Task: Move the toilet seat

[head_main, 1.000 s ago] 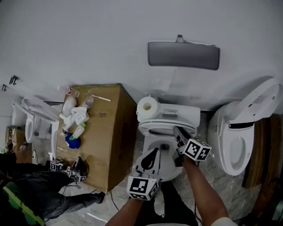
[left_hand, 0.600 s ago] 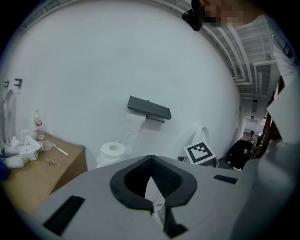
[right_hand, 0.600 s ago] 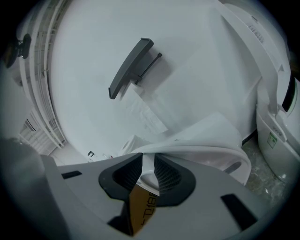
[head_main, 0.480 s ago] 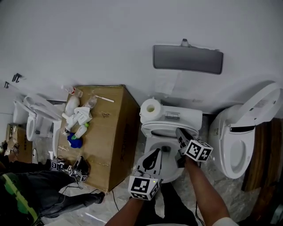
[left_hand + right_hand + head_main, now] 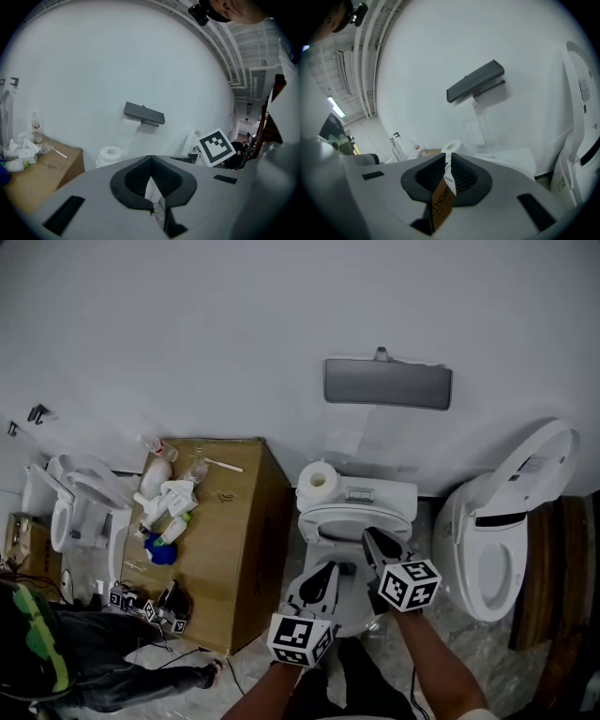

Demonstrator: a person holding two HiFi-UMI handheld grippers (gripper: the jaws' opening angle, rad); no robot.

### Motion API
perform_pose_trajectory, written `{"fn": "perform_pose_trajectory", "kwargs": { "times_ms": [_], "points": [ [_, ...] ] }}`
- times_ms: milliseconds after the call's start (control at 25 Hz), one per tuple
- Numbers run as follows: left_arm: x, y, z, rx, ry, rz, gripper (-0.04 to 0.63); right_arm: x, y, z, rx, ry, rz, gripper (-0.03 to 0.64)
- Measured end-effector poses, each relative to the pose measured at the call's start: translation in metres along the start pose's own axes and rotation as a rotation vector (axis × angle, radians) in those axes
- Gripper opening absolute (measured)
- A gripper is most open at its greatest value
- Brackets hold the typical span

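Observation:
The middle toilet has its white seat [image 5: 352, 515] lying down on the bowl, in front of the tank [image 5: 361, 493]. My right gripper [image 5: 368, 533] hangs over the right side of the seat. Its jaws are closing, with a thin gap left. In the right gripper view [image 5: 447, 157] nothing shows between them. My left gripper [image 5: 328, 570] is over the front of the bowl, apart from the seat, jaws together and empty [image 5: 151, 159]. Both gripper views look up at the wall, so the seat is hidden there.
A toilet roll [image 5: 319, 480] stands on the tank's left end. A grey holder [image 5: 387, 383] hangs on the wall above. A cardboard box [image 5: 225, 531] with bottles stands close on the left. A second toilet [image 5: 487, 549], lid raised, stands right. A person crouches at lower left.
My right gripper has drawn back a little toward me over the bowl. The left gripper has hardly moved. The head view has shifted slightly.

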State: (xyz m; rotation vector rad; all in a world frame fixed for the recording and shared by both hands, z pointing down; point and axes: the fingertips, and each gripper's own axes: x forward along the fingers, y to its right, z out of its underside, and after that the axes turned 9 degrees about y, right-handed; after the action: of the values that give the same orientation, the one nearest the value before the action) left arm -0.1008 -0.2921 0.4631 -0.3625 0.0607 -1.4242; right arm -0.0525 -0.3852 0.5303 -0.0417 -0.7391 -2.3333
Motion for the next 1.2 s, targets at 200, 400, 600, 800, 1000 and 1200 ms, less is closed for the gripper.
{"fn": "perform_pose_trajectory", "kwargs": {
  "times_ms": [200,400,600,800,1000,1200],
  "points": [
    [-0.031,0.013,-0.022,0.013,0.021,0.048,0.008,-0.040,-0.052,-0.023,-0.120,0.069,-0.017,0.043],
    [-0.066,0.027,-0.047,0.035,0.042,0.108,0.008,-0.084,-0.100,-0.044,-0.238,0.150,0.011,0.040],
    [-0.109,0.049,-0.077,0.061,0.069,0.163,0.009,-0.136,-0.153,-0.065,-0.325,0.213,0.037,0.022],
    [-0.152,0.063,-0.116,0.070,0.109,0.202,0.008,-0.180,-0.209,-0.087,-0.380,0.268,0.039,0.015],
    [-0.176,0.077,-0.145,0.081,0.135,0.246,0.009,-0.204,-0.247,-0.105,-0.412,0.325,0.028,0.015],
    [-0.201,0.089,-0.169,0.111,0.173,0.276,0.009,-0.219,-0.277,-0.113,-0.433,0.352,0.023,0.015]
  ]
}}
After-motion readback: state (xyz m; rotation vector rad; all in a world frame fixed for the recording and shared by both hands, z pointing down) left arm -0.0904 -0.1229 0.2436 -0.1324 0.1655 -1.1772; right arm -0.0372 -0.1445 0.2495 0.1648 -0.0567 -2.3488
